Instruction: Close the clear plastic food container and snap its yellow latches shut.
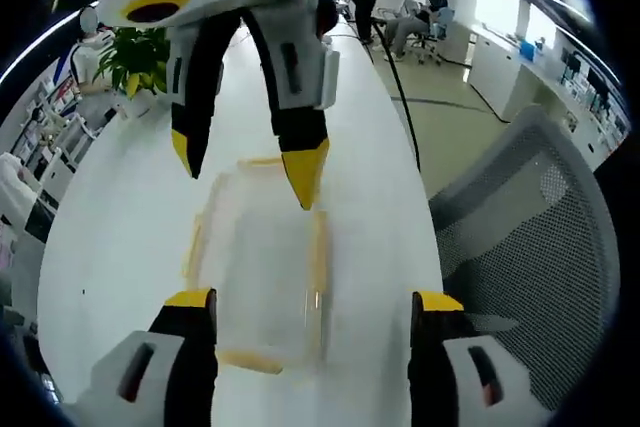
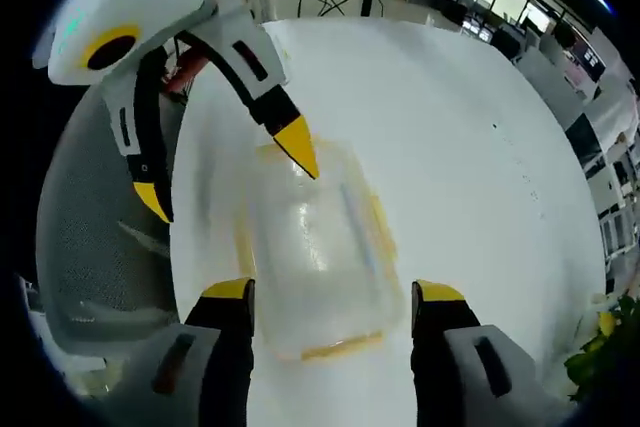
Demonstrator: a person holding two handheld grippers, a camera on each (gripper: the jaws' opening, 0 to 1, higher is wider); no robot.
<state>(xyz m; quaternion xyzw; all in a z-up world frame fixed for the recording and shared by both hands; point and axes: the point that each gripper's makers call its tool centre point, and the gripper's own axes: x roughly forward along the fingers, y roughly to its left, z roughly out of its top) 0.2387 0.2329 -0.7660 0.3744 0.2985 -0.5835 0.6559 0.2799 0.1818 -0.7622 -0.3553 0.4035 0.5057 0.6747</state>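
Left gripper view: the left gripper (image 1: 313, 299) rises from 6 o'clock with its two yellow-tipped jaws set wide apart and nothing between the tips. The container (image 1: 260, 262) lies flat on the white table (image 1: 110, 247), just ahead of the jaws at centre frame. It is clear plastic with a lid (image 1: 262, 247) lying over it. Yellow latches (image 1: 319, 247) run along its edges; motion blur prevents any reading of whether they are snapped down. The right gripper (image 1: 245, 162) enters from 12 o'clock, jaws apart, one tip over the container's far edge at about 1 o'clock of the box and the other off its far left corner. Contact with the lid cannot be determined. A grey mesh chair (image 1: 530, 247) stands at 3 o'clock beside the table. A potted plant (image 1: 135, 62) sits at 10 o'clock on the far table end. Seated and standing people appear at 1 o'clock in the office background.

Right gripper view: the right gripper (image 2: 333, 295) rises from 6 o'clock, jaws apart, straddling the near end of the container (image 2: 315, 247) without a confirmed grip. The left gripper (image 2: 225, 172) enters from 10 o'clock, jaws apart, one yellow tip over the container's far edge. The chair (image 2: 90, 237) lies at 9 o'clock.

No legible brand, label or writing appears on the container or grippers.
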